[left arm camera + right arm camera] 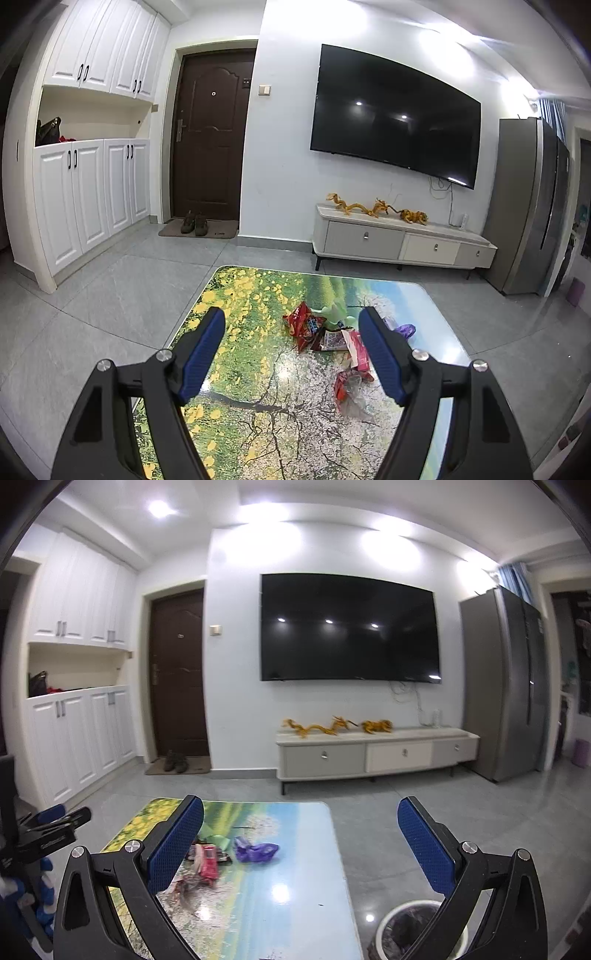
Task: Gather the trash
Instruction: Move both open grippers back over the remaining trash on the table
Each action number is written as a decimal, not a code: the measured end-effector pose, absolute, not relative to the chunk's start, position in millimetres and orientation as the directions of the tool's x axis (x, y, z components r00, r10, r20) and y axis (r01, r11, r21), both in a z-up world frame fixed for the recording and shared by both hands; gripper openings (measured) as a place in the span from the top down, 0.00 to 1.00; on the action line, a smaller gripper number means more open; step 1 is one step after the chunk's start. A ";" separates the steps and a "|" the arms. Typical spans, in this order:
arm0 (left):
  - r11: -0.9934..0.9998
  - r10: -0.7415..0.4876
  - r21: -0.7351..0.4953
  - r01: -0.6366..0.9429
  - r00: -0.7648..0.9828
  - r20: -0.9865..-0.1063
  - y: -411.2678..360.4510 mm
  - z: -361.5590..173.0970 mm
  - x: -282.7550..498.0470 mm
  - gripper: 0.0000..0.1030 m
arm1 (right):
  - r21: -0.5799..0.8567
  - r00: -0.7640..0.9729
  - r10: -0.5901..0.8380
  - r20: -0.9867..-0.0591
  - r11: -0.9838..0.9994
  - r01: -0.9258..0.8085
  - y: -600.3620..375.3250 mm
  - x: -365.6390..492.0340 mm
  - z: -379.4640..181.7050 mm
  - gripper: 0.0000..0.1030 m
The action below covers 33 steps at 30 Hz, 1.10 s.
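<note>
Both grippers hover with jaws wide and empty over a littered surface [255,295], the trash not yet touched.

The left gripper [291,334] points down at the wrappers [325,338] heaped near the middle of the surface, its jaws framing the red packets, apparently lining up a first grab. The right gripper [301,840] hangs nearer the surface's right edge, where a purple bag [256,851] lies just beside the pile. A bin [410,928] (dark-lined, white-rimmed) stands on the floor below that edge, probably placed there to receive the litter.
</note>
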<state>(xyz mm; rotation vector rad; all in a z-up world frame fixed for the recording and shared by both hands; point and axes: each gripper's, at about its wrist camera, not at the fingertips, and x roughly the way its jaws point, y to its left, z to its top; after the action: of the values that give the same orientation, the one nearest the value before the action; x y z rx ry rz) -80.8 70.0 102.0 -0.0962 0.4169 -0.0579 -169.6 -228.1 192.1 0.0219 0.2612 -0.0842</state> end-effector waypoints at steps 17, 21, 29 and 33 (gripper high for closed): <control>0.974 -0.224 -0.135 0.179 0.723 -0.653 20.6 -4.8 -4.3 0.29 | 0.191 0.846 0.172 -0.505 0.978 -0.085 -228.7 -61.1 94.4 0.01; 0.966 -0.256 -0.151 0.211 0.671 -0.696 13.3 -28.8 13.0 0.29 | 0.250 0.768 0.242 -0.593 0.962 -0.111 -221.9 -19.2 60.4 0.14; 0.942 -0.328 -0.212 0.260 0.583 -0.743 12.6 -56.3 40.0 0.49 | 0.304 0.628 0.350 -0.695 0.935 -0.184 -182.2 40.2 9.0 0.36; 0.927 -0.369 -0.257 0.272 0.544 -0.754 17.6 -68.7 48.1 0.62 | 0.324 0.567 0.389 -0.726 0.921 -0.216 -160.6 65.6 -10.2 0.43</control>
<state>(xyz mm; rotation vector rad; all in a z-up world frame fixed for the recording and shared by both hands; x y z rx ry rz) 48.1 17.6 -68.7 -0.1144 0.9201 -0.3811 65.6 -160.6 -10.2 0.2078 0.9008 0.3582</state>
